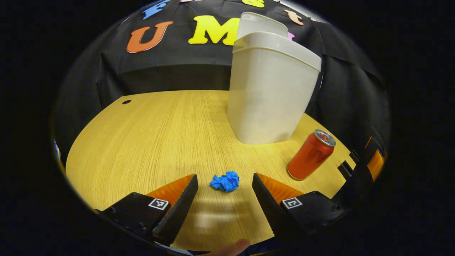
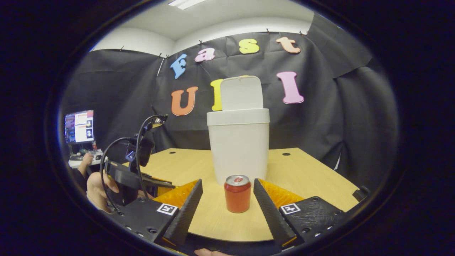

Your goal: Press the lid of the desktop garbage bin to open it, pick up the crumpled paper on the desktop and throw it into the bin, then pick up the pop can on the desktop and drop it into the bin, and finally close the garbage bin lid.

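Two pieces of rubbish wait in front of the bin (image 2: 238,149), its lid (image 2: 241,93) already up. Left gripper (image 1: 224,190) spreads its fingers wide around the crumpled paper (image 1: 224,181); right gripper (image 2: 227,199) brackets the pop can (image 2: 237,193), untouched, probably queued second.

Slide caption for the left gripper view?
Open left gripper lined up on blue crumpled paper, open-lidded bin and pop can beyond.
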`<state>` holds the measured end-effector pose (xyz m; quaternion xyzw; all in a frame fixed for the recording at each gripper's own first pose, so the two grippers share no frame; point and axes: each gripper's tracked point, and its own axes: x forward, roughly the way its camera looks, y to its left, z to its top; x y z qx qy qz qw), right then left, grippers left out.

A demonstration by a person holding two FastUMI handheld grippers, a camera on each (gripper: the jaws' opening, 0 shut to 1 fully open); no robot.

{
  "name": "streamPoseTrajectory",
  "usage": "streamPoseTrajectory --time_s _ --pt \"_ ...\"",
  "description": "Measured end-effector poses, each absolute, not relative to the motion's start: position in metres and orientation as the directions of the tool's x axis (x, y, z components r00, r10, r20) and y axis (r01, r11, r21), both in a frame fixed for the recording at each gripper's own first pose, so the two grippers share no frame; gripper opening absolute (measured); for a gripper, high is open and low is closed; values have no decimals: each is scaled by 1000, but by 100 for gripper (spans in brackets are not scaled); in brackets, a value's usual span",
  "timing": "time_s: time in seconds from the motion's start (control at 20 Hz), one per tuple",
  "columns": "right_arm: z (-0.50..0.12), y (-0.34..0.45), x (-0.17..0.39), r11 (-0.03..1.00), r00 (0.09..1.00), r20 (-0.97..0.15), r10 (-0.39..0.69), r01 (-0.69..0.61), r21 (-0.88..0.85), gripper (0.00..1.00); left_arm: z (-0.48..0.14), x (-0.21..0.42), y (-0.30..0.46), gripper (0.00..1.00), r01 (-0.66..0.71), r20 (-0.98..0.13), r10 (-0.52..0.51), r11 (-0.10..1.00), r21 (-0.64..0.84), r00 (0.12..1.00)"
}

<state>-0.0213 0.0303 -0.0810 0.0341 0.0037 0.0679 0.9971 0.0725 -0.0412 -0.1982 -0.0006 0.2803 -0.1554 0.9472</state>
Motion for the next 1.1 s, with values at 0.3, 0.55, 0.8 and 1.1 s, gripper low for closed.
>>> streamPoseTrajectory --time_s 0.3,0.55,0.8,1.1 --pt "-133 33 -20 990 983 -113 141 -137 42 97 -221 79 -47 87 288 -577 -277 955 -74 769" --pt "-153 29 -10 985 972 -183 148 -128 115 97 -220 83 -41 79 264 -563 -243 964 -45 790" --pt "-163 27 -6 986 968 -213 135 -110 124 96 -220 86 -31 56 264 -554 -248 963 -54 795" --pt "-167 25 -1 991 970 -216 111 -92 95 96 -184 97 -26 41 250 -509 -234 967 -39 828"
